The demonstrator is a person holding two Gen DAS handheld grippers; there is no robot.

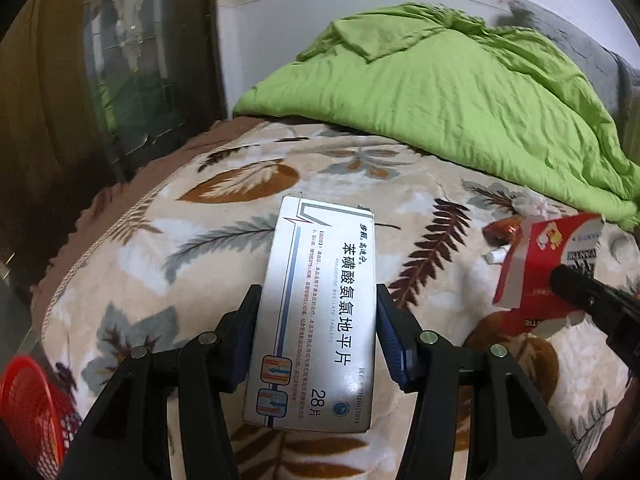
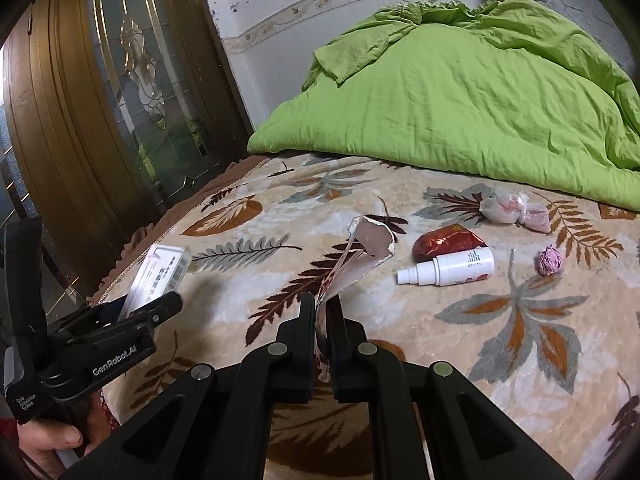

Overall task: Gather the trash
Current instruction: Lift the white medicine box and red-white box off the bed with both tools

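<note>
My left gripper (image 1: 316,300) is shut on a white medicine box (image 1: 316,312) with blue print, held above the leaf-patterned bed blanket (image 1: 200,248); the box also shows in the right wrist view (image 2: 160,276). My right gripper (image 2: 322,304) is shut on a flattened red carton (image 2: 360,256), seen from its silver inside; its red side shows in the left wrist view (image 1: 548,264). On the blanket lie a white spray bottle (image 2: 452,268), a red foil wrapper (image 2: 444,244), a crumpled white plastic wad (image 2: 508,208) and a small pink paper ball (image 2: 550,261).
A red mesh basket (image 1: 28,404) sits low at the left beside the bed. A green quilt (image 2: 460,100) is heaped at the far side of the bed. A wooden door with glass panels (image 2: 120,100) stands at the left.
</note>
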